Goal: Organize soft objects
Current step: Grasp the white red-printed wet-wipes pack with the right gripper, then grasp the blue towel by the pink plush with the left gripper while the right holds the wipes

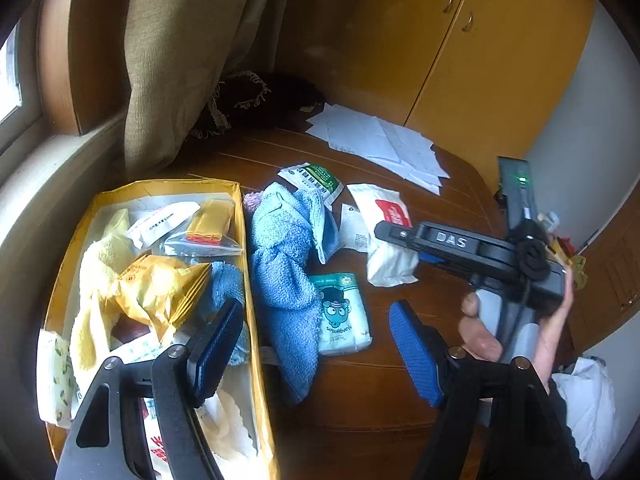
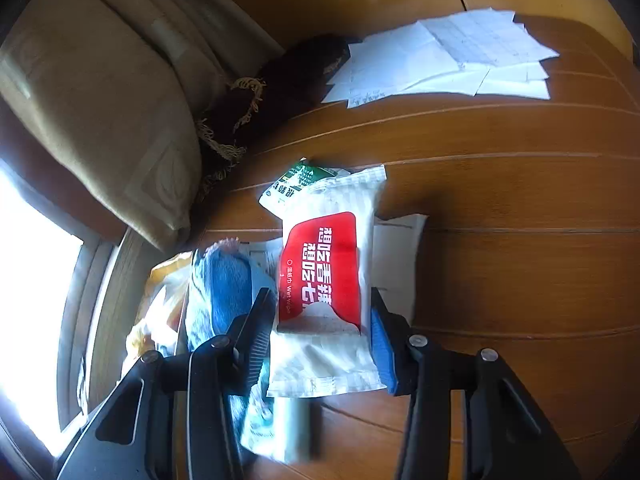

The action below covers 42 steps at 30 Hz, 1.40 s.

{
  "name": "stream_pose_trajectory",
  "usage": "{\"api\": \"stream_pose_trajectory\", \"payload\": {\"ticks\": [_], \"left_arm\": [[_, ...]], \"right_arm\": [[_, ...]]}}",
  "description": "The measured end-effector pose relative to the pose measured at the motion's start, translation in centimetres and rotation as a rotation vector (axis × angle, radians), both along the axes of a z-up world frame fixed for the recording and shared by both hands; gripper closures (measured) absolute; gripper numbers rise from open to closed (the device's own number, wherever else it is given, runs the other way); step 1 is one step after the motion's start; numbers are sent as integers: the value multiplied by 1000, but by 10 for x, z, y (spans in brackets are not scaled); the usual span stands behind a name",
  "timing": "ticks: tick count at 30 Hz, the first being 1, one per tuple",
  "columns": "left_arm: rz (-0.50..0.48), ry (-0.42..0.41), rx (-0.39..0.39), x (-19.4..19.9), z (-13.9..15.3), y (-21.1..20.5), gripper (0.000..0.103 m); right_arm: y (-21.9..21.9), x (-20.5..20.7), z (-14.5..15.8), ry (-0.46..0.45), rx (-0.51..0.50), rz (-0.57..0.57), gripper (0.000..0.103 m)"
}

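— What sort of room is it?

— Small, and warm in colour. A dark brown wooden table (image 1: 400, 392) with thin pale inlay lines fills the middle. Behind it stands a yellow-orange cupboard (image 1: 472, 60) with two small curved handles, and a pale wall (image 1: 576, 120) runs beside it.

— And the light?

— Daylight from a window (image 2: 32, 300) on the left, blown out white. An olive-beige curtain (image 1: 172, 80) hangs by its sill. Something dark with a tasselled fringe (image 1: 256, 100) sits in the corner, perhaps a cloth. Loose white papers (image 1: 384, 144) lie at the table's far edge.
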<state>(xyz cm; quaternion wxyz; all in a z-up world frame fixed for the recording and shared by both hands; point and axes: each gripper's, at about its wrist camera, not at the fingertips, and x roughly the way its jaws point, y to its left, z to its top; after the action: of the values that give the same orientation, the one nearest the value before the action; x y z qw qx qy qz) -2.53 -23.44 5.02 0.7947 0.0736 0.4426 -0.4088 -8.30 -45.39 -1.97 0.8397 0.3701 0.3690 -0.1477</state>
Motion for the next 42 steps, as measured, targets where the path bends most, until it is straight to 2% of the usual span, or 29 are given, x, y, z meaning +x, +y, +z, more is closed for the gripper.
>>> {"api": "stream_pose_trajectory", "payload": {"ticks": [5,8,10,13,15,18,21,22,23,24,27,29,35,37,38,42], "left_arm": [[-25,-56,105,8,-8,-35,24],[-20,-74,179,21,-16,-59,24],[-15,-79,214,32,-24,-73,24],[19,-89,267,49,-37,-86,28],[24,-69,288,58,-45,-90,37],[9,-112,301,57,-48,-97,38],[-26,-52,332,62,-60,-107,38],[-24,-55,345,64,-64,-110,38],[-18,-80,343,64,-65,-112,42],[-9,-84,348,64,-65,-111,52],[-15,-59,323,61,-62,-104,60],[-31,-30,299,54,-58,-97,62],[-49,60,164,33,-39,-73,65],[-48,81,120,28,-35,-67,70],[-44,99,113,27,-36,-65,73],[-35,130,131,26,-46,-63,73]], "right_arm": [[-9,-26,-3,-90,30,-13,59],[-14,-37,-13,-100,80,-61,59],[-13,-39,-13,-116,93,-49,59],[-11,-39,-13,-108,76,-56,59],[-10,-38,-13,-105,88,-46,59],[-11,-38,-14,-103,100,-49,59],[-8,-36,-15,-96,92,-46,59],[-7,-36,-14,-90,78,-51,59],[-6,-37,-13,-83,61,-59,59],[-6,-36,-13,-82,52,-63,59],[-6,-38,-14,-78,41,-73,59],[-7,-39,-14,-81,43,-75,59],[-4,-39,-13,-84,34,-73,59],[-5,-39,-14,-83,30,-75,59],[-5,-39,-14,-81,31,-76,59],[-5,-38,-15,-81,35,-73,59]]}}
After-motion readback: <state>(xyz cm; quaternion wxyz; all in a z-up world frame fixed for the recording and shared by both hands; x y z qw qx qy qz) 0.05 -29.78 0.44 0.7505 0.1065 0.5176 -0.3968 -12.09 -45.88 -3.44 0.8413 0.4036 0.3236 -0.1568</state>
